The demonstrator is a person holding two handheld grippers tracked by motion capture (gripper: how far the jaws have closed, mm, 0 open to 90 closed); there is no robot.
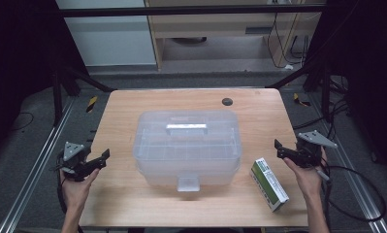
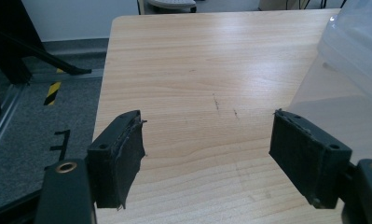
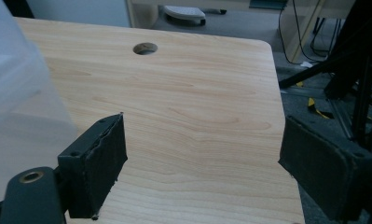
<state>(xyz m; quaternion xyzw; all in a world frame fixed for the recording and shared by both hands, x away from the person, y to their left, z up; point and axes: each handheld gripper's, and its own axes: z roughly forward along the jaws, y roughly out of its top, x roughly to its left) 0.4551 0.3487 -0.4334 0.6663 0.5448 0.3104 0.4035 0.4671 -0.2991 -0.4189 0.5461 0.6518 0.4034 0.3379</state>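
A translucent plastic storage box [image 1: 187,145] with a closed lid, a handle on top and a front latch stands in the middle of the wooden table [image 1: 128,107]. A green and white carton [image 1: 268,183] lies flat to its right, near the front edge. My left gripper [image 1: 103,158] hovers at the table's left edge, open and holding nothing; in the left gripper view [image 2: 207,154] the box wall [image 2: 356,51] is at the right. My right gripper [image 1: 280,148] hangs at the right edge behind the carton, open and holding nothing; in its own view [image 3: 202,158] the box [image 3: 16,88] is at the left.
A round cable hole [image 1: 227,101] sits in the table's far right part, also visible as the hole [image 3: 145,48] in the right gripper view. Black frame struts and metal rails flank the table on both sides. Cables trail on the floor at right.
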